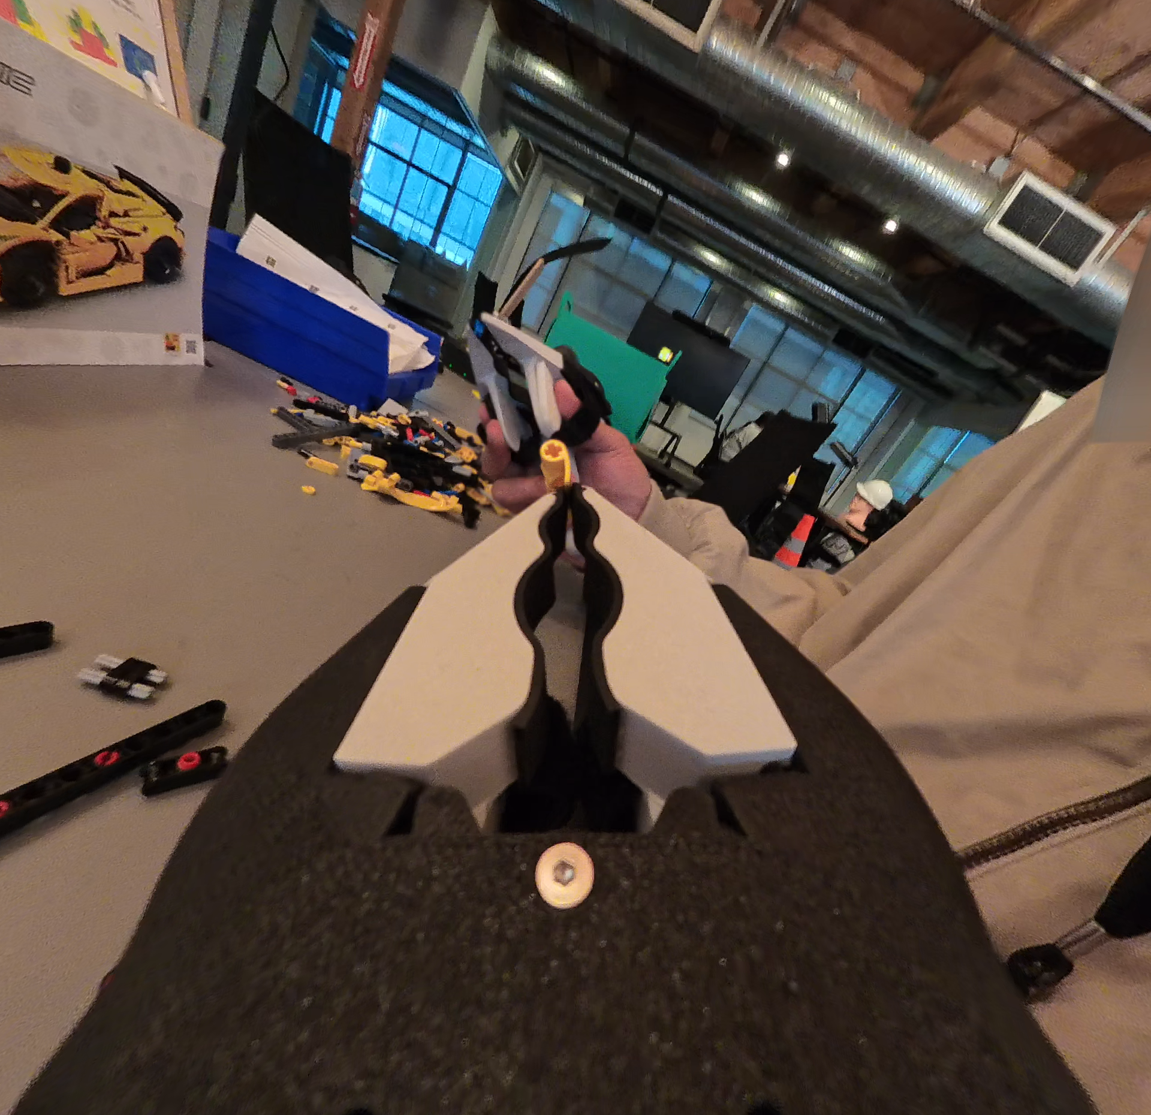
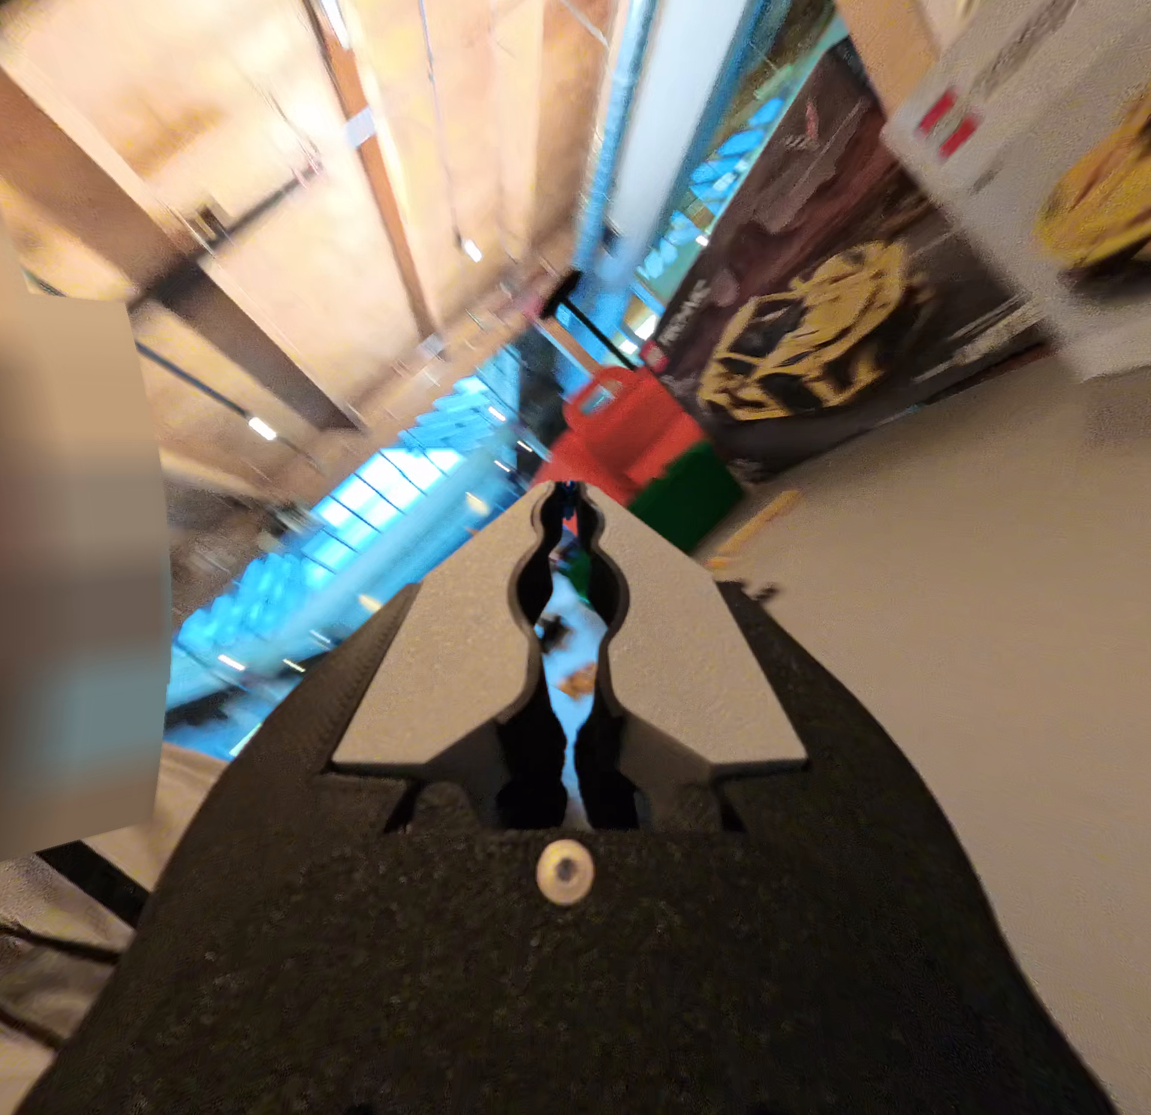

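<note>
My left gripper (image 1: 570,493) is shut on a small yellow connector piece (image 1: 554,462) and holds it up above the grey table (image 1: 156,524). The right gripper (image 1: 526,425), held in a hand (image 1: 598,462), points its white fingers (image 1: 501,400) down at the yellow piece from just behind it. In the blurred right wrist view my right gripper (image 2: 565,493) is nearly closed, with a small blue piece (image 2: 565,504) pinched at its tips.
A pile of yellow and black building pieces (image 1: 398,450) lies mid-table before a blue bin (image 1: 299,325). Black beams with red pins (image 1: 106,767) and a small black-and-grey piece (image 1: 124,677) lie at left. A booklet with a yellow car (image 1: 93,232) stands behind. A dark box (image 2: 809,313). The tips of one gripper are about 15 cm away from the tips of the other.
</note>
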Demonstrator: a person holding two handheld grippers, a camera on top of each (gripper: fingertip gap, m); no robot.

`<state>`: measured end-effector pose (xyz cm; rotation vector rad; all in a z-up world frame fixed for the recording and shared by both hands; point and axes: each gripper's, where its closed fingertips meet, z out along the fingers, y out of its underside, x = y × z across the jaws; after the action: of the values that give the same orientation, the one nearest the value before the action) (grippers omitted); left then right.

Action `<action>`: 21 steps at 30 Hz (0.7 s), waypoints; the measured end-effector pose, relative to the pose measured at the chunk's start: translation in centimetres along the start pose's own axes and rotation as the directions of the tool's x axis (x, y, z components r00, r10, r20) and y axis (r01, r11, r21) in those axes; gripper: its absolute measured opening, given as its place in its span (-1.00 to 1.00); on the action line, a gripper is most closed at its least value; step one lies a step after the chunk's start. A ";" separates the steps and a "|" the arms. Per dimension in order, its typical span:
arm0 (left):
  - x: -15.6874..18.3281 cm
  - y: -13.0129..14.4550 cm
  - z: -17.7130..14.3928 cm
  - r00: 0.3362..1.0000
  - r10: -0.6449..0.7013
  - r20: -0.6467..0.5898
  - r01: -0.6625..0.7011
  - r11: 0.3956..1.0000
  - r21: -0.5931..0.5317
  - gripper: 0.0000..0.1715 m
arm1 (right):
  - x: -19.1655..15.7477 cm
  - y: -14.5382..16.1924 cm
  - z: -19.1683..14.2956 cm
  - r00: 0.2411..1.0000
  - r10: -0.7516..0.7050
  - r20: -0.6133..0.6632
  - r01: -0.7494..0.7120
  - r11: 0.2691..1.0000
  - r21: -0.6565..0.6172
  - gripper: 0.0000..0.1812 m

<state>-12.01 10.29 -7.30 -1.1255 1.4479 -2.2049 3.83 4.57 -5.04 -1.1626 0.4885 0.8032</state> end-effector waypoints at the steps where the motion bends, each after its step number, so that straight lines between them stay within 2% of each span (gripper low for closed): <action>1: 0.1 -0.2 0.0 1.000 -0.005 -0.009 0.005 1.000 0.012 -0.99 | 0.1 -1.0 -0.8 0.995 -0.091 -0.050 0.088 0.994 -0.065 -0.97; 2: 0.2 -0.3 0.3 1.000 -0.006 -0.019 0.006 1.000 0.013 -0.99 | 1.0 -2.9 -2.0 0.968 -0.193 -0.160 0.179 0.979 -0.099 -0.96; 3: 0.3 -0.1 0.6 1.000 -0.009 -0.027 0.009 1.000 0.003 -0.99 | 2.7 -5.5 -3.7 0.894 -0.315 -0.319 0.292 0.949 -0.119 -0.96; 4: 0.3 0.3 0.9 0.999 -0.014 -0.030 0.014 1.000 -0.016 -0.99 | 4.7 -7.8 -5.9 0.769 -0.434 -0.469 0.388 0.900 -0.196 -0.96; 5: 0.4 0.7 1.1 0.999 -0.020 -0.032 0.019 0.999 -0.036 -0.99 | 6.9 -9.6 -8.4 0.606 -0.544 -0.580 0.437 0.837 -0.329 -0.96; 6: 0.3 1.1 1.3 0.999 -0.030 -0.034 0.028 0.998 -0.057 -0.99 | 9.4 -10.9 -11.2 0.430 -0.631 -0.646 0.414 0.773 -0.480 -0.95; 7: 0.2 1.4 1.5 0.999 -0.035 -0.026 0.033 0.997 -0.073 -0.99 | 11.2 -11.9 -13.7 0.285 -0.684 -0.672 0.363 0.725 -0.585 -0.96; 8: -0.1 1.7 1.5 0.999 -0.032 -0.008 0.031 0.996 -0.085 -0.99 | 12.4 -12.5 -15.2 0.218 -0.711 -0.669 0.329 0.699 -0.635 -0.95; 9: -0.4 1.9 1.6 1.000 -0.025 0.012 0.026 0.995 -0.096 -0.99 | 13.4 -12.2 -16.0 0.219 -0.717 -0.661 0.287 0.695 -0.659 -0.95; 11: -1.0 2.1 1.5 0.999 -0.004 0.052 0.009 0.994 -0.108 -0.99 | 14.9 -11.5 -16.9 0.267 -0.686 -0.677 0.210 0.727 -0.653 -0.94; 13: -1.4 2.2 1.5 0.997 0.004 0.075 0.005 0.993 -0.114 -0.99 | 15.2 -12.0 -17.2 0.277 -0.663 -0.696 0.230 0.749 -0.622 -0.89; 16: -2.0 2.3 1.5 0.995 -0.047 0.086 0.057 0.992 -0.115 -0.99 | 14.2 -12.4 -17.5 0.266 -0.696 -0.667 0.249 0.718 -0.650 -0.82; 19: -2.2 2.2 1.5 0.990 -0.125 0.064 0.131 0.986 -0.101 -0.99 | 12.3 -10.8 -15.5 0.299 -0.776 -0.556 0.296 0.629 -0.719 -0.69; 21: -2.5 2.1 1.4 0.986 -0.157 0.063 0.162 0.983 -0.087 -0.99 | 10.5 -7.7 -12.7 0.352 -0.851 -0.390 0.367 0.509 -0.779 -0.57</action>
<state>-9.75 9.92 -9.97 -1.3673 1.4967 -2.2114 17.20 -5.49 -12.11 -2.1171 0.3726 -0.3963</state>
